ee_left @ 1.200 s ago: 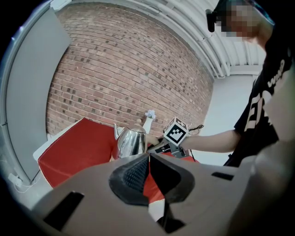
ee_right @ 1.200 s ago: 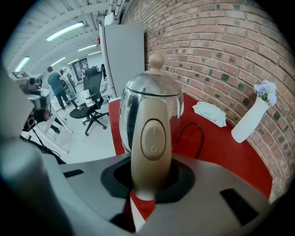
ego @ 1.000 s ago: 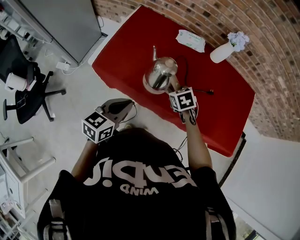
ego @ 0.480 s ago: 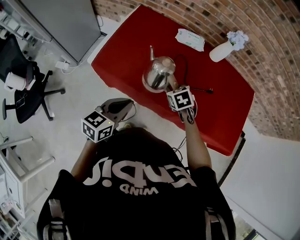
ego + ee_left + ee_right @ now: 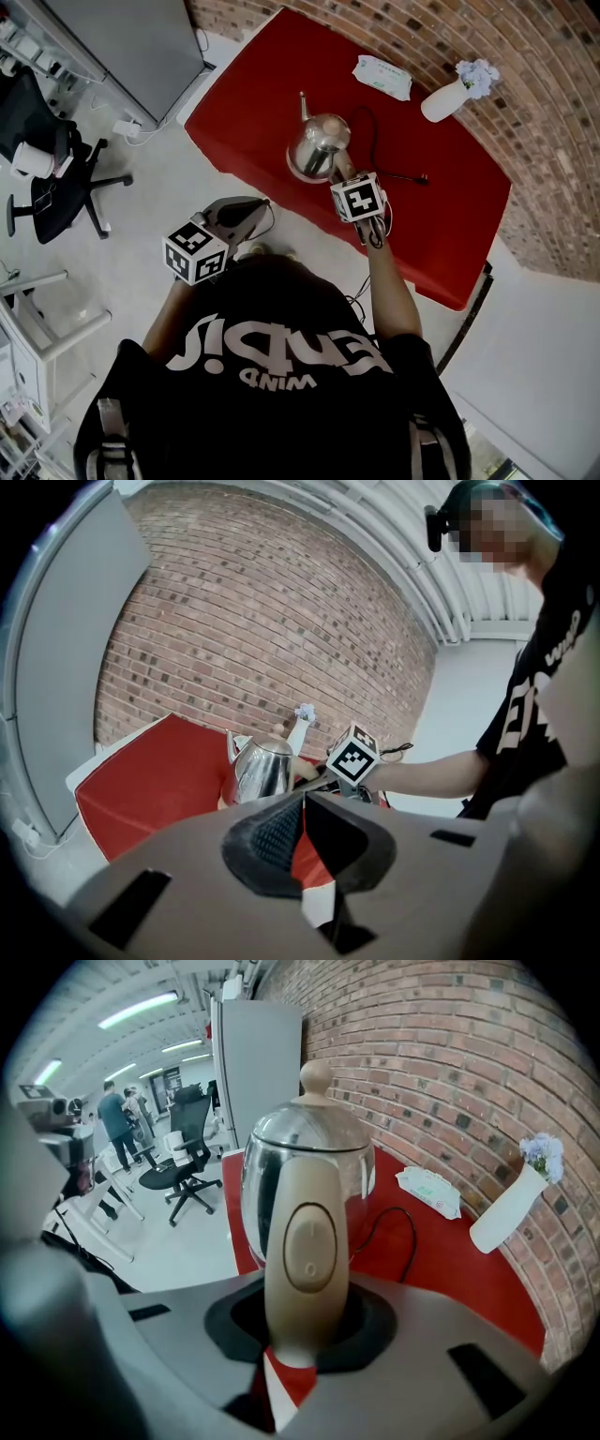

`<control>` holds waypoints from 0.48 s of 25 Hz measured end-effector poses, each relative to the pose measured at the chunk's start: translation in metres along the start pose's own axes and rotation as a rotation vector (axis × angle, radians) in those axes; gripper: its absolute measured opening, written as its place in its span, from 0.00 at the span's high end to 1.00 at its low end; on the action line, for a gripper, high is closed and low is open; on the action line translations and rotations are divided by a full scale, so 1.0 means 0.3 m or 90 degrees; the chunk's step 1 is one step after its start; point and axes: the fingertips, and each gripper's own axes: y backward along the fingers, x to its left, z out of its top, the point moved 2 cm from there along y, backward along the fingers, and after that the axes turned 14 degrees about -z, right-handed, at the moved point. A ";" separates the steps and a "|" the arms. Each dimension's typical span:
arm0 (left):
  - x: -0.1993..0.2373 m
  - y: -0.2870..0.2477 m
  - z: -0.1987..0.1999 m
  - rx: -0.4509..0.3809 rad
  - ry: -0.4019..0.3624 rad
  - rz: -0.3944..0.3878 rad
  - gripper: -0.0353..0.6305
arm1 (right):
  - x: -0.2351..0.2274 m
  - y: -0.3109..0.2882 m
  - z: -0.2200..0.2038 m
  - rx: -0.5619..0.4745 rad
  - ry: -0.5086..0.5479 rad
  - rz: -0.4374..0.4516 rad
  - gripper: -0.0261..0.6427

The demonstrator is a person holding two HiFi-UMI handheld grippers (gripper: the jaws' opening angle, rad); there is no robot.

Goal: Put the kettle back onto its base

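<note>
Right gripper view: kettle handle (image 5: 305,1241) clamped in hand-held gripper (image 5: 302,1326).

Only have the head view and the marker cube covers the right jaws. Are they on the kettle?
Observer: Yes. In the right gripper view, the right gripper has its jaws clamped on the beige handle of the kettle, just below the switch.
Operator: Left jaws holding anything?
Observer: No. The left gripper view shows the left gripper with its jaws together and nothing between them.
Operator: Lid on?
Observer: Yes. The right gripper view shows the lid seated, with a round beige knob on top.
</note>
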 end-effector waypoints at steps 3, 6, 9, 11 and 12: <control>-0.002 0.006 -0.003 0.001 0.004 0.000 0.92 | 0.008 0.003 0.003 0.003 -0.004 0.008 0.84; -0.008 0.005 -0.008 0.001 0.008 -0.001 0.92 | 0.010 -0.002 -0.005 0.002 -0.001 0.005 0.84; -0.016 0.004 -0.012 0.002 0.011 -0.005 0.92 | 0.017 -0.003 -0.006 -0.006 -0.006 0.002 0.84; -0.021 0.002 -0.014 0.002 0.013 -0.009 0.92 | 0.019 0.003 -0.004 -0.008 -0.007 -0.001 0.84; -0.024 0.000 -0.015 0.002 0.013 -0.010 0.92 | 0.018 0.004 -0.004 -0.008 -0.006 -0.003 0.84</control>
